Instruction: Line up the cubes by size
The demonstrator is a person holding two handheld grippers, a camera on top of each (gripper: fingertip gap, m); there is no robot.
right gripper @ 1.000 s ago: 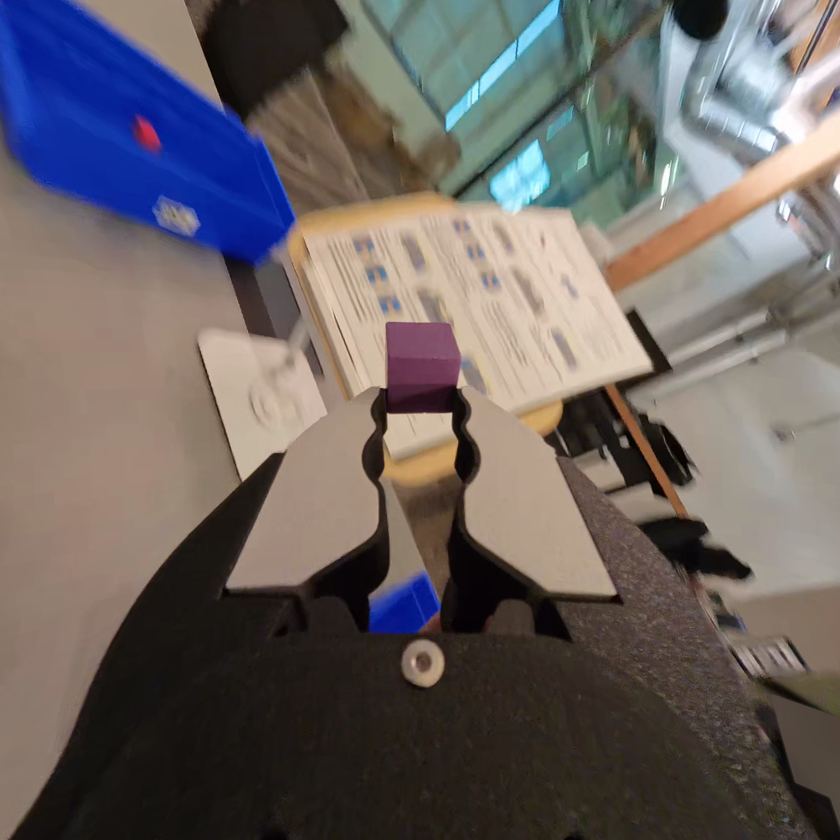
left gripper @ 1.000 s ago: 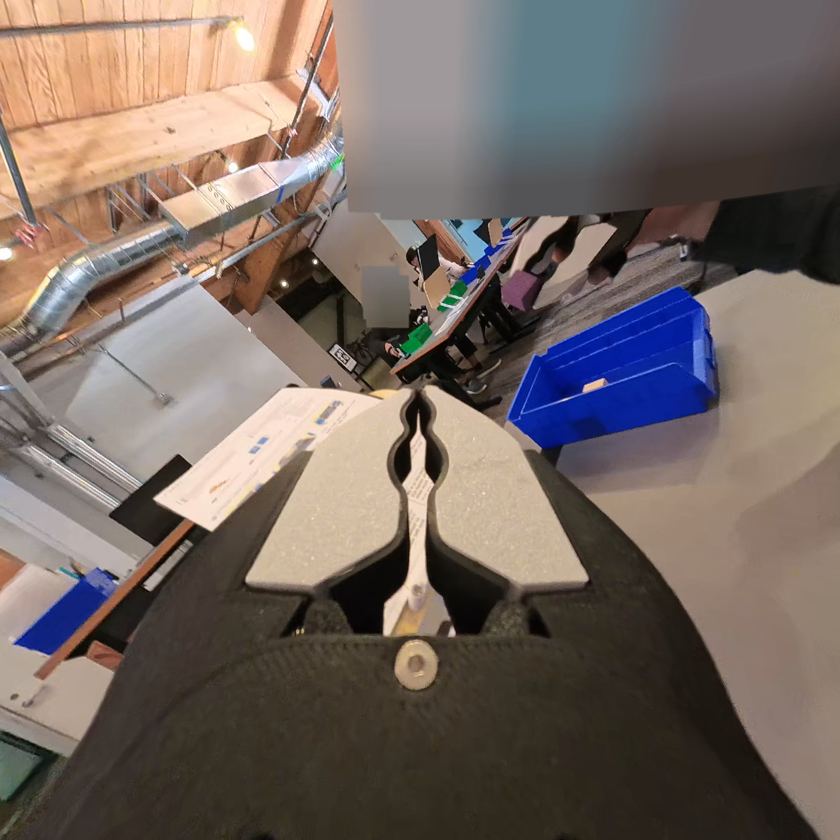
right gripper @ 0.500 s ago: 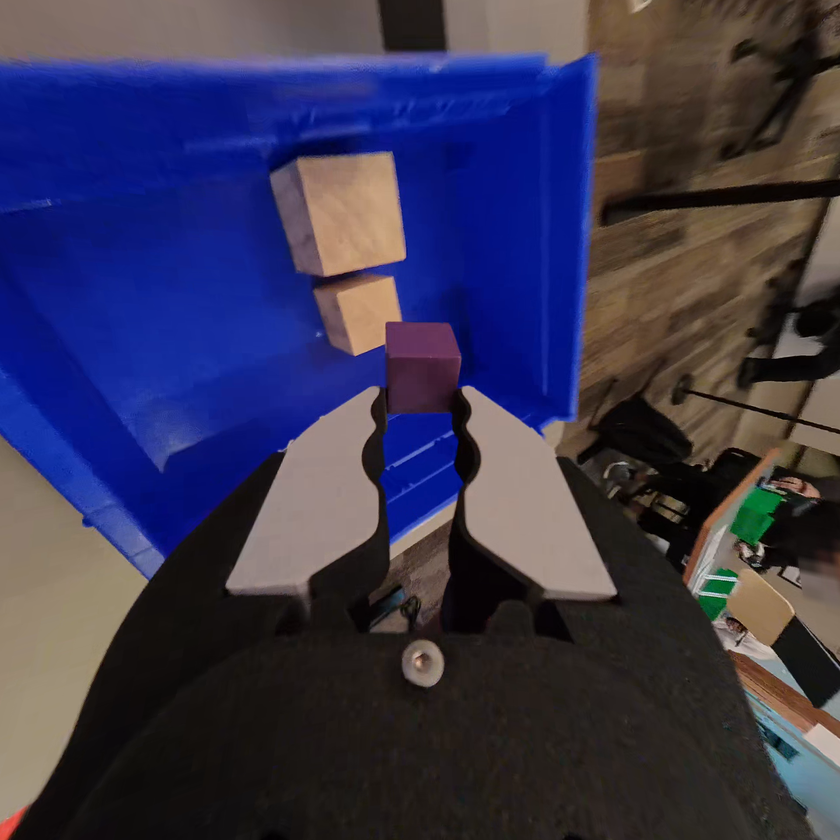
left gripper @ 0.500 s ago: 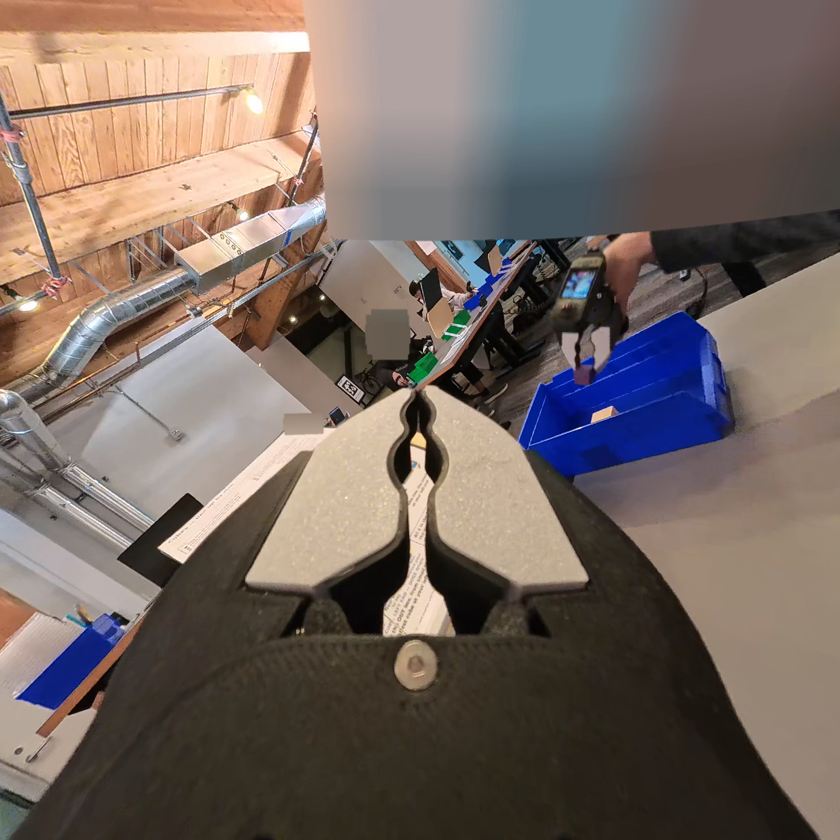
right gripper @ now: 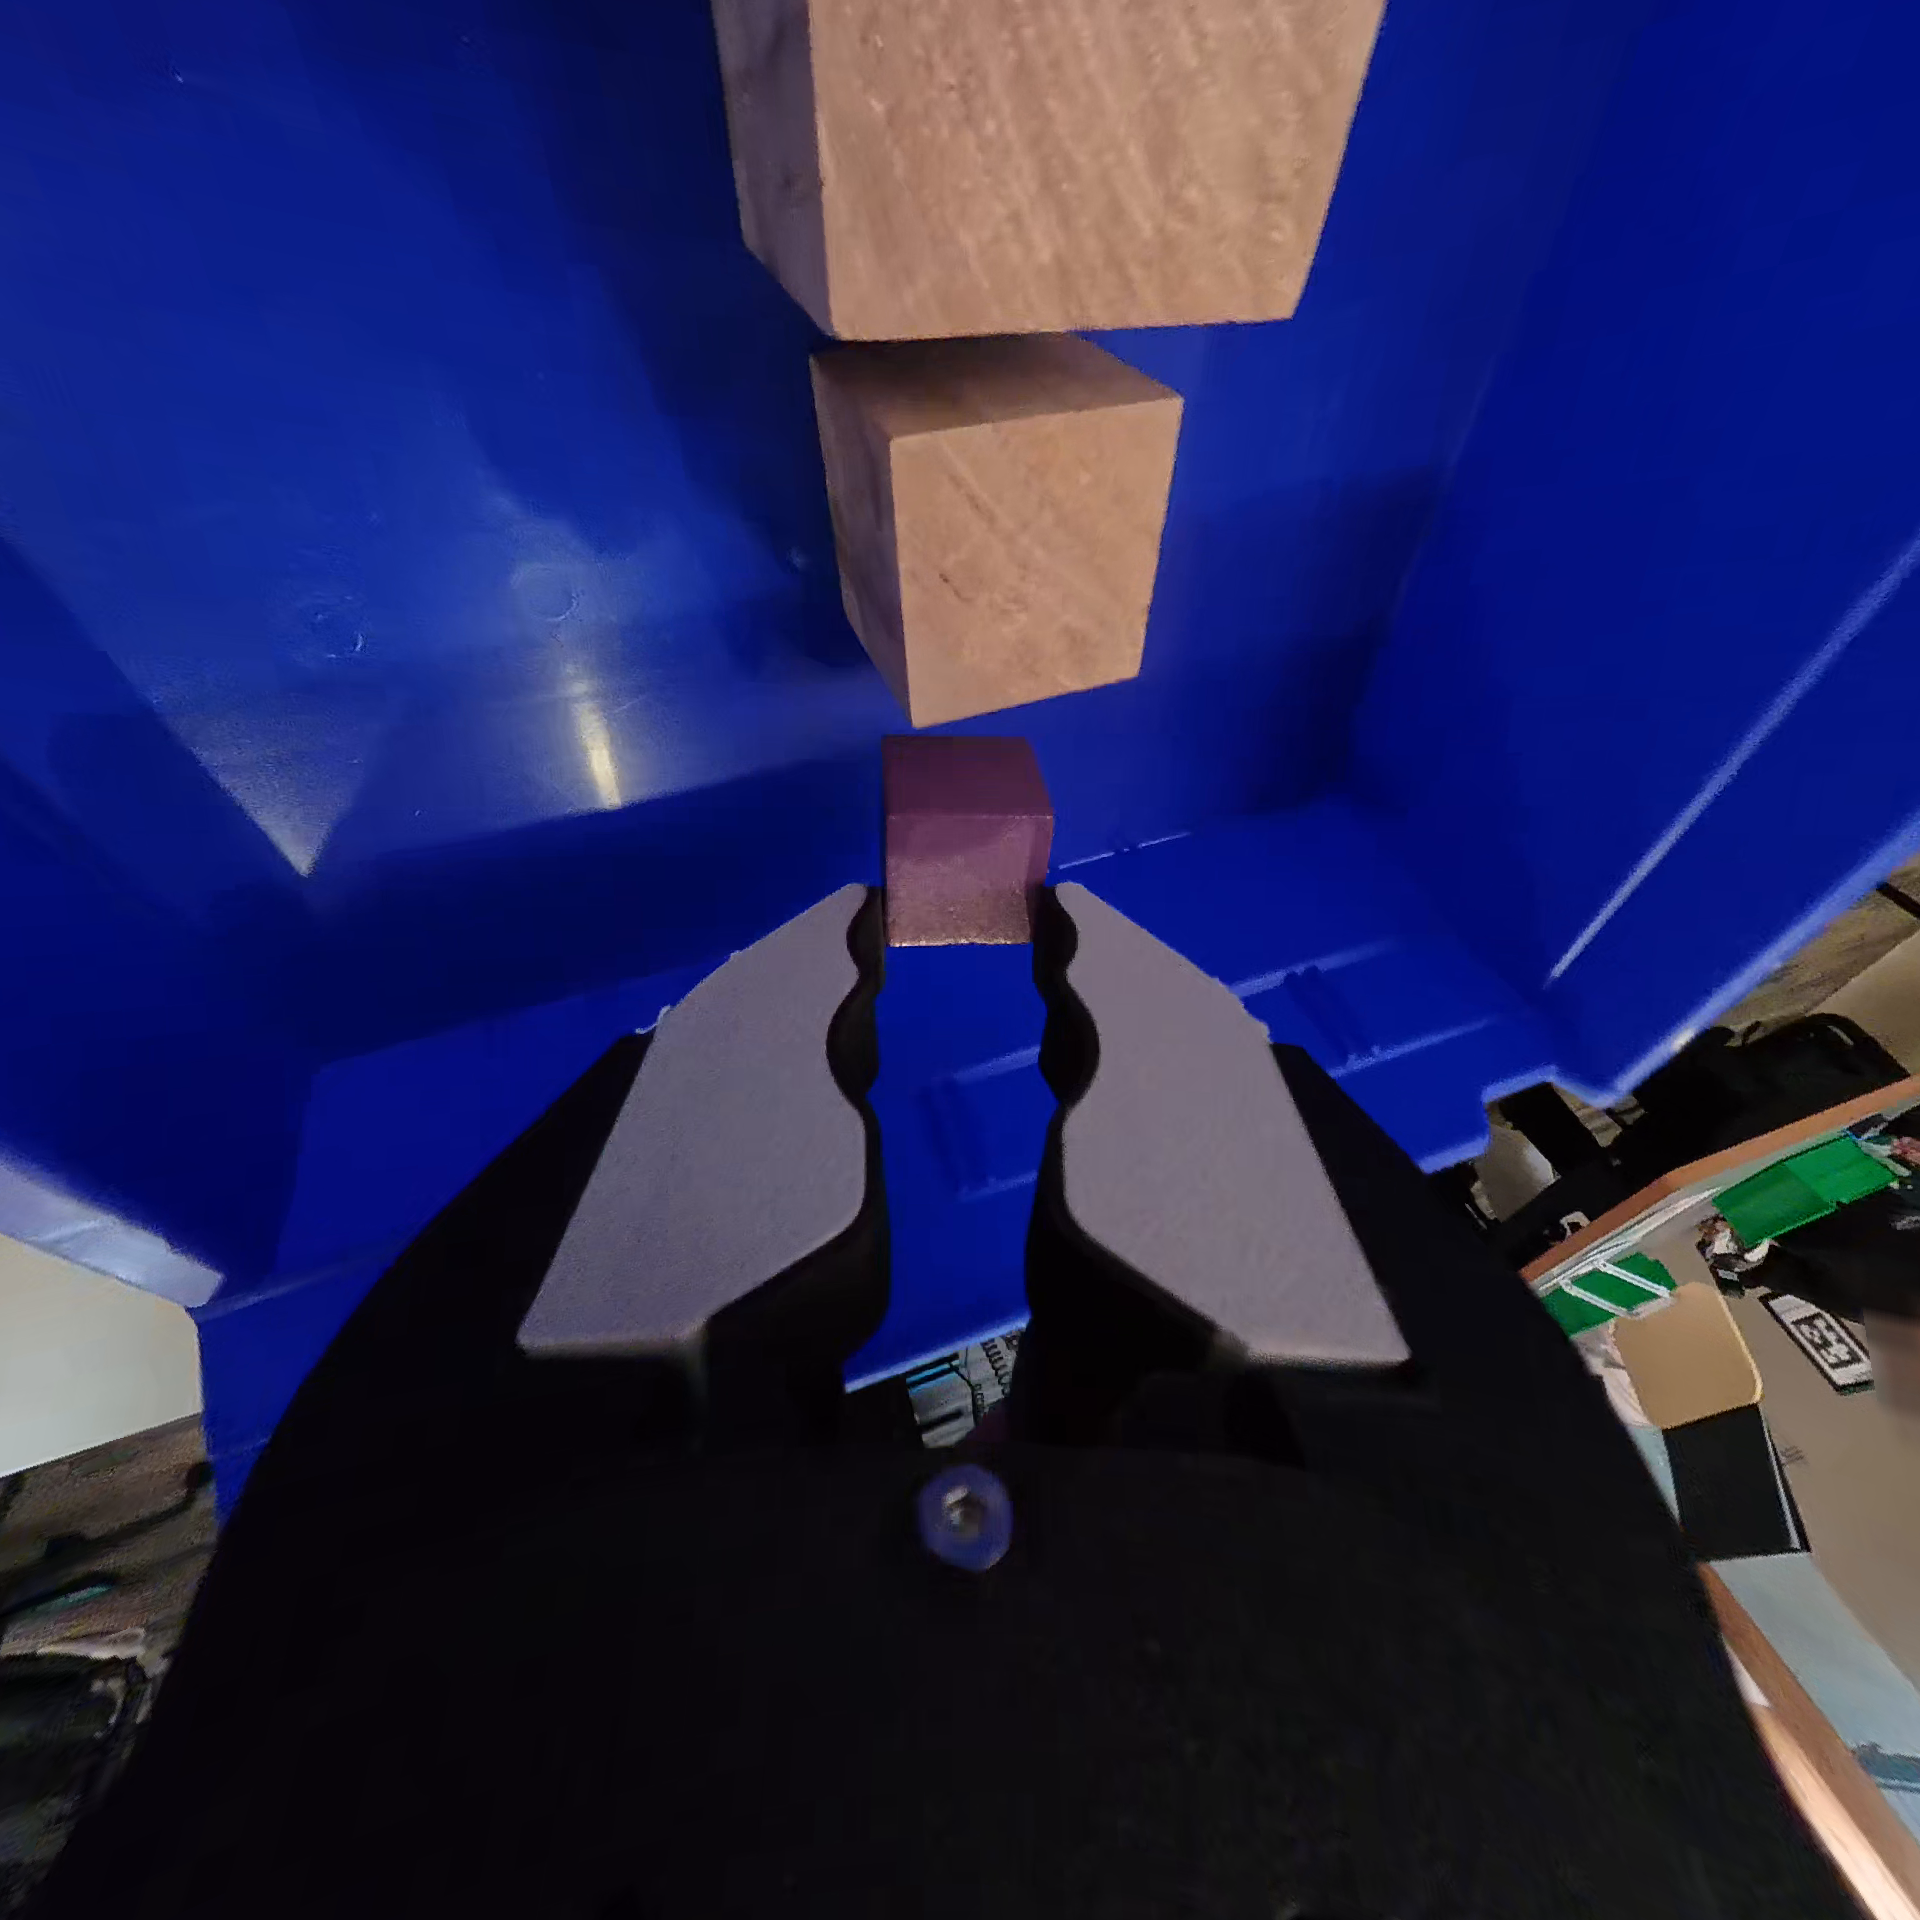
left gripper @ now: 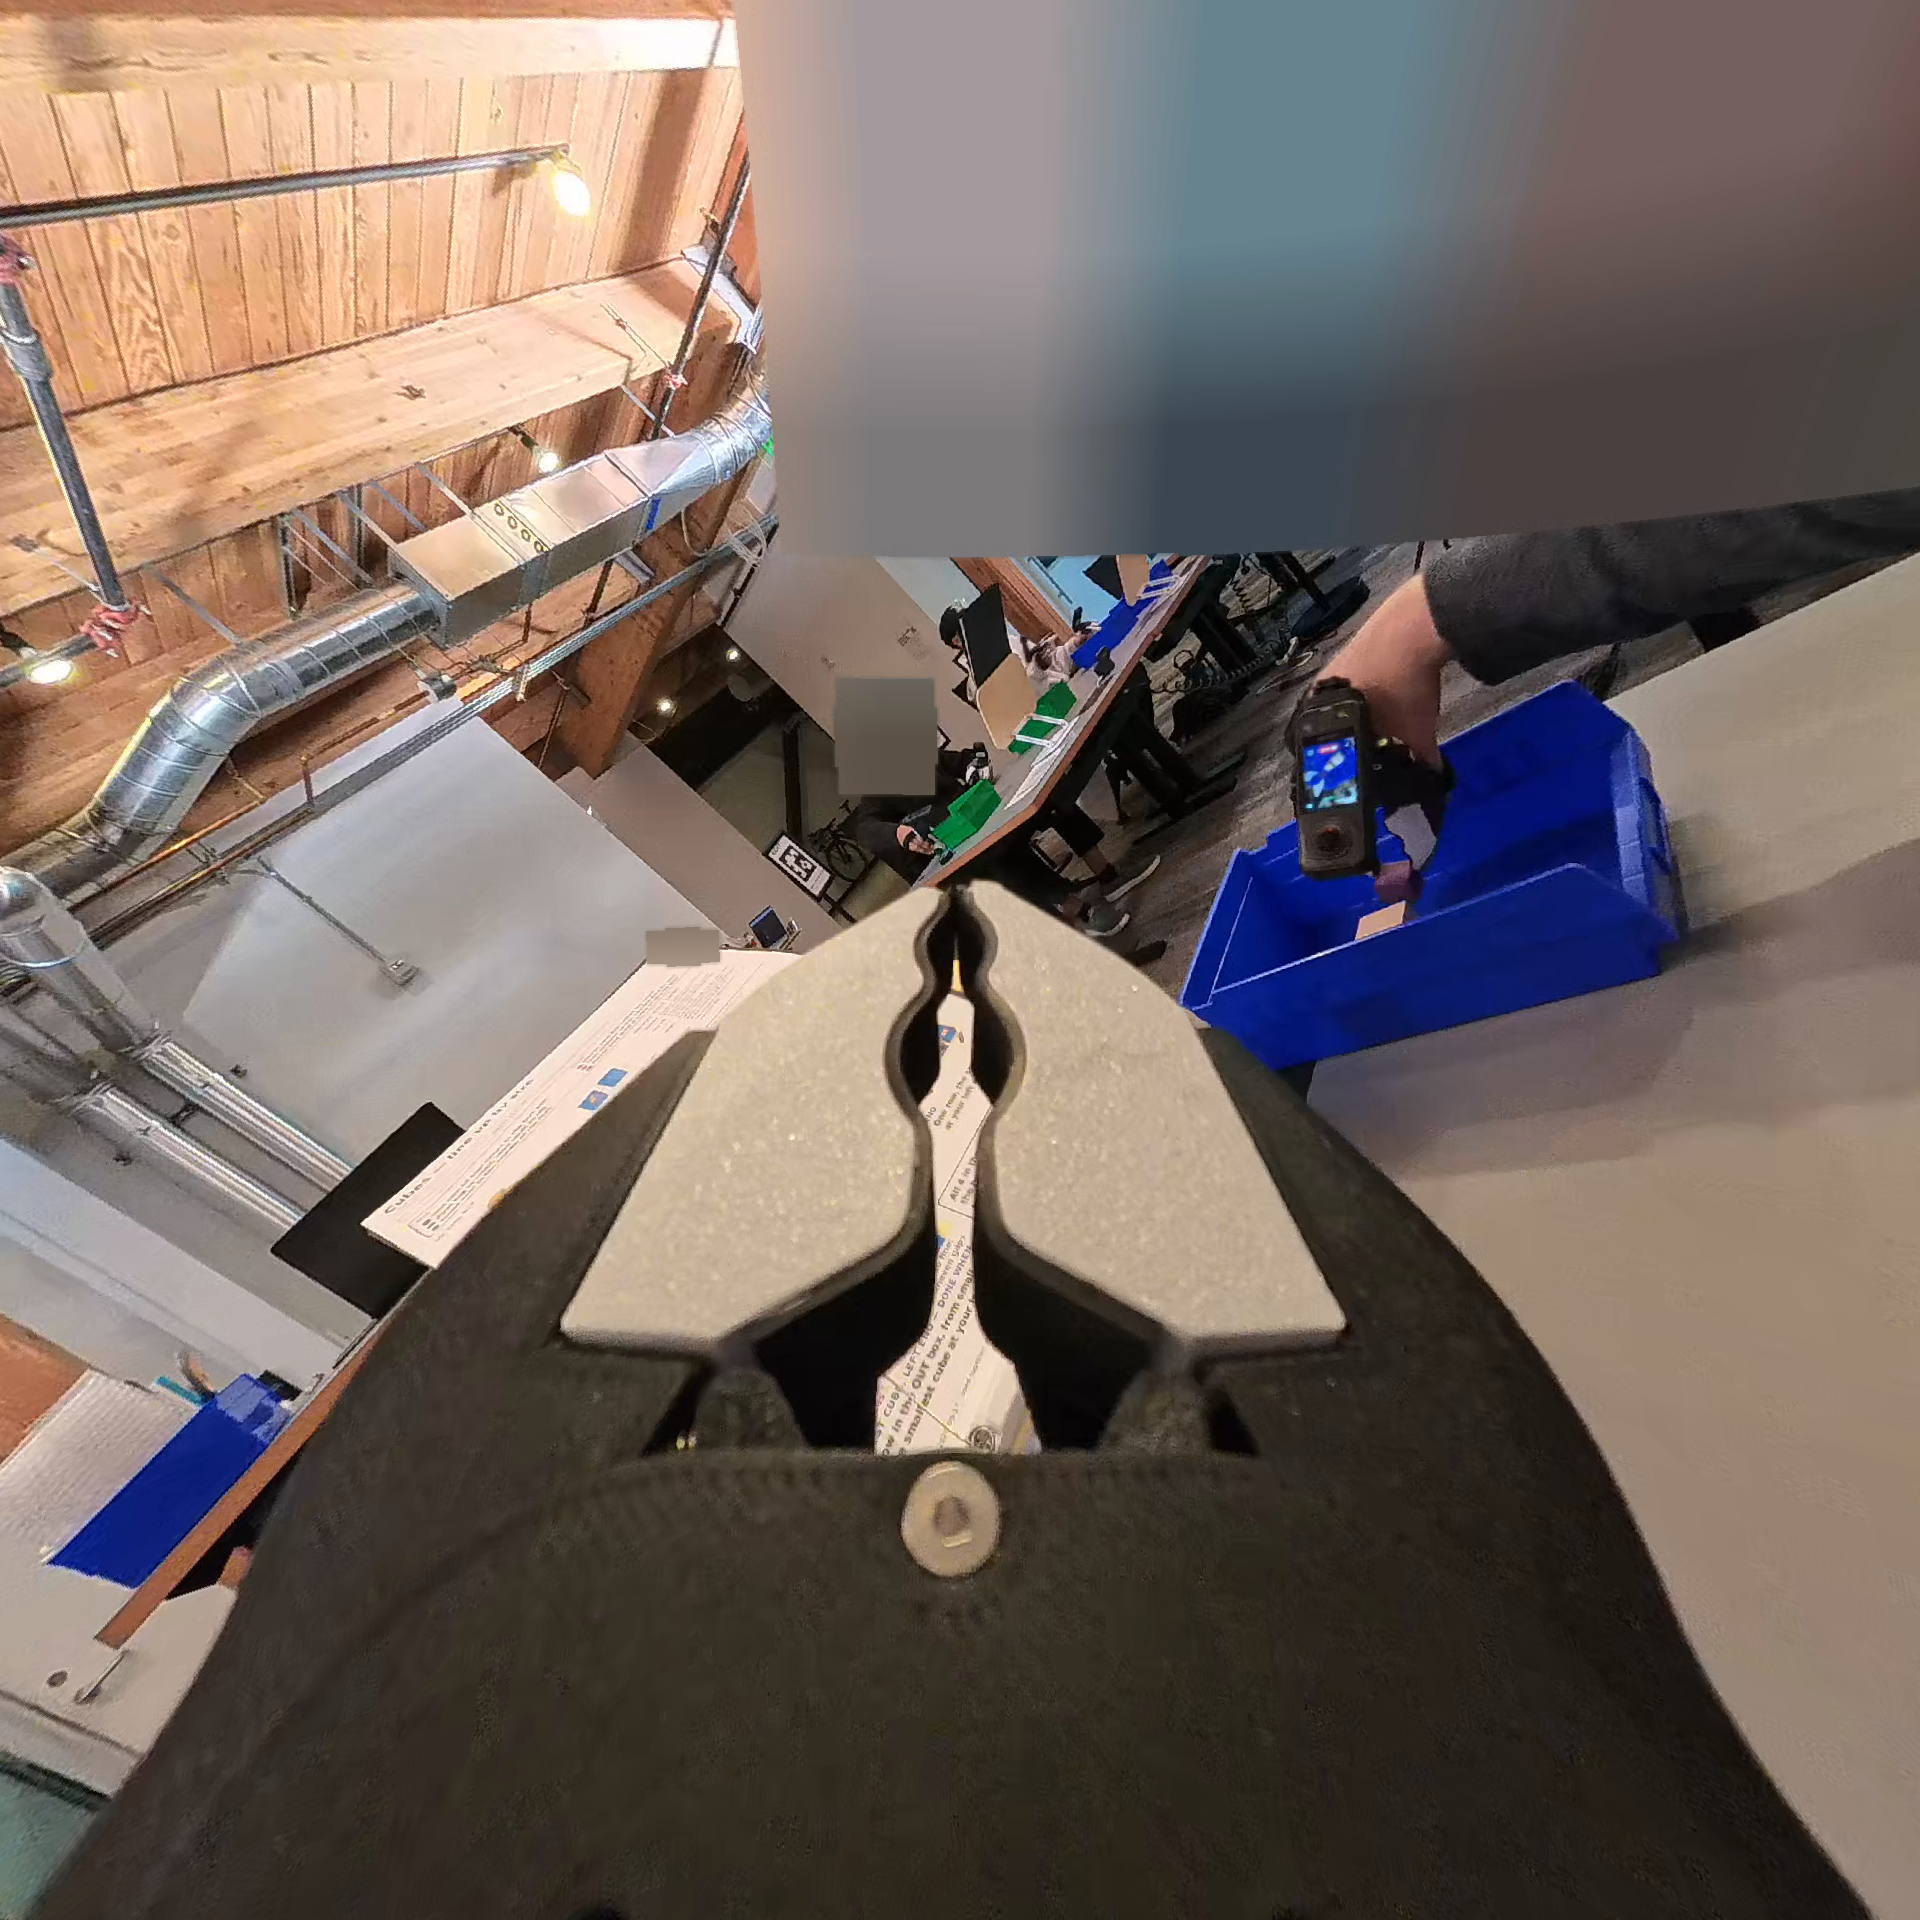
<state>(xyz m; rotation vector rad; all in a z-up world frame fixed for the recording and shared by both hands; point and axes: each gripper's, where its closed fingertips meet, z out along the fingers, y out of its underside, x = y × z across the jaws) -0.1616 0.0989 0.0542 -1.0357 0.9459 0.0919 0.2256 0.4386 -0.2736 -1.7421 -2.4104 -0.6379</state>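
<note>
My right gripper (right gripper: 961,914) is shut on a small purple cube (right gripper: 961,842), with both pads pressed on its sides. It holds the cube inside the blue bin (right gripper: 416,520), just in front of a medium wooden cube (right gripper: 1008,540). A larger wooden cube (right gripper: 1049,156) lies behind that one, so the three stand in a row. In the left wrist view the right gripper (left gripper: 1397,868) shows far off with the purple cube (left gripper: 1400,885) low in the blue bin (left gripper: 1455,977). My left gripper (left gripper: 958,904) is shut and empty, held in the air away from the bin.
The bin stands on a grey table (left gripper: 1662,1299) near its edge. A printed sheet (left gripper: 623,1049) lies behind the left gripper. A person's hand (left gripper: 1392,665) holds the right gripper. Desks with green boxes (left gripper: 966,816) stand far off. The gap from one gripper's tips to the other's is roughly 60 centimetres.
My right gripper carried the purple cube from over the printed sheet into the blue bin and lowered it close to the medium wooden cube. The left gripper stayed shut and barely moved.
</note>
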